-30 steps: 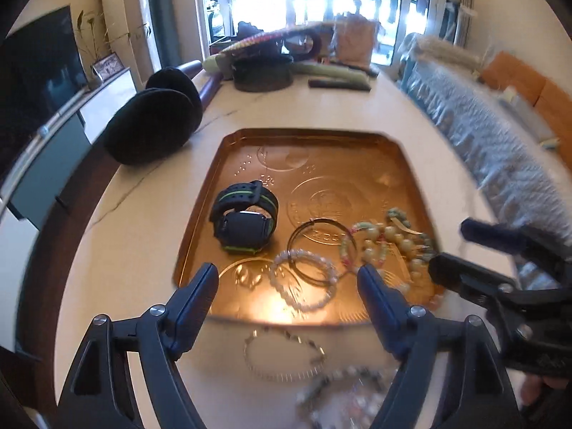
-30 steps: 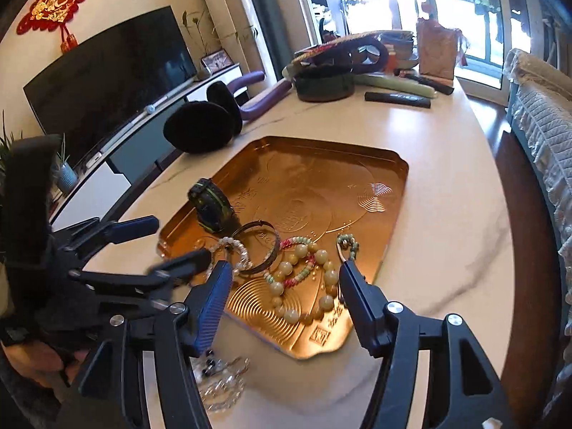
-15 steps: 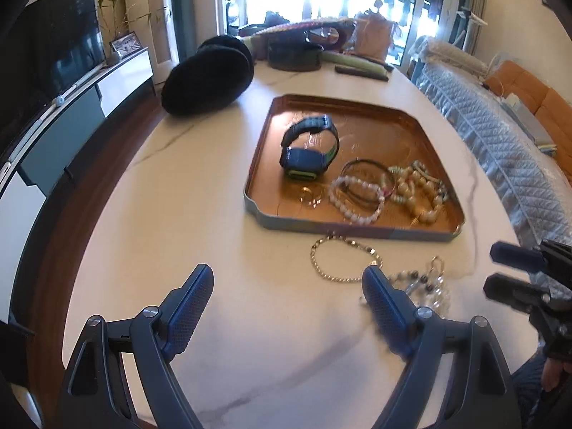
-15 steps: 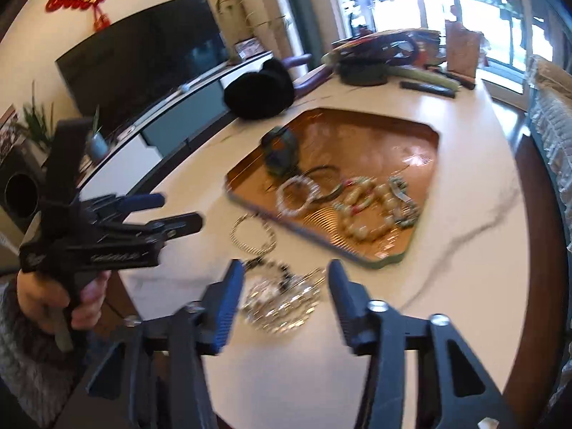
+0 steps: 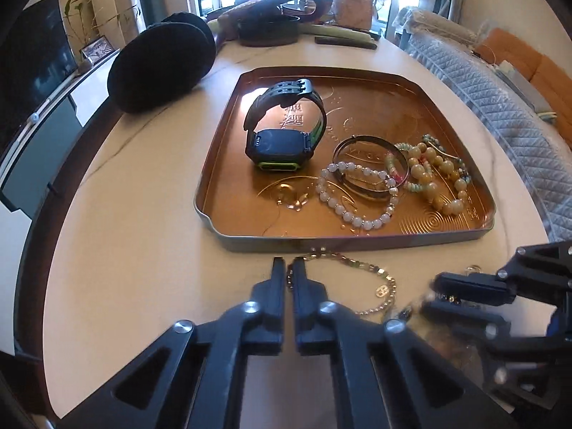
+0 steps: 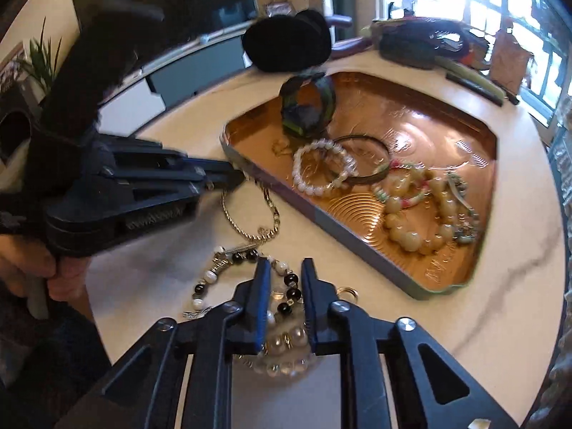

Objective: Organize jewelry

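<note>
On the pale table [image 5: 143, 236] sits the copper tray [image 5: 357, 241], already holding a watch [image 5: 282, 132] and bead bracelets. Just outside its near rim lie a thin gold chain [image 5: 375, 275] and a clear-and-black bead bracelet [image 6: 282, 307]. Both have just been clamped: the left gripper [image 5: 289, 268] pinches the limp, light chain at its end, and the right gripper [image 6: 284, 268] squeezes the slippery beads across one strand.

Left of the tray [image 5: 214, 211] you have bare table [image 5: 118, 250]. Its raised rim blocks you ahead; black cushions [image 5: 161, 68] crowd the far-left corner.
</note>
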The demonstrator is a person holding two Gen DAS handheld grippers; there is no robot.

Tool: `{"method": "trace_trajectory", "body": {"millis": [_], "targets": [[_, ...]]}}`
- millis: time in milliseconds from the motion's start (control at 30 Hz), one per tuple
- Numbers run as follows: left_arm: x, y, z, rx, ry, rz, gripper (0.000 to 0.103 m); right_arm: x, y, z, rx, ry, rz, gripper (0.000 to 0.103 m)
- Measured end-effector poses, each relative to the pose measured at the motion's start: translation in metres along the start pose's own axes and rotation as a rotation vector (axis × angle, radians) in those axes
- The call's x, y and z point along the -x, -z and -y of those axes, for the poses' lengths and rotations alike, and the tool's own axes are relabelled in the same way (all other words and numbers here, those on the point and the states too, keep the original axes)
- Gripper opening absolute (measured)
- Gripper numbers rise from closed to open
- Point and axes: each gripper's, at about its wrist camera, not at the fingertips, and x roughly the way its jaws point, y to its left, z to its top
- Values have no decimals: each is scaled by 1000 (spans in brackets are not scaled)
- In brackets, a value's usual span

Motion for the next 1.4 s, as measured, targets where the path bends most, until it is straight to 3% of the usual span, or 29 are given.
{"method": "trace_trajectory", "body": {"millis": [133,267,333,633,867,1200,1400], "targets": [[4,4,-3,25,37,-16,3,4,-2,-2,-2,-3,4,7],[32,5,4,-5,29,82,3,27,-9,-9,0,-2,80,7],[44,6,7,-16,52,103,3,40,-11,-16,15,-3,114,7],[92,9,13,-24,24,228,3,76,-13,-24,34,54,231,7],[109,8,15,-17,31,252,3,104,-11,-21,20,54,280,7],[156,-6,27,-50,115,367,3,140,-26,-8,8,68,363,7],[154,-28,27,-41,180,391,3,143,-37,11,-16,74,384,7]]}}
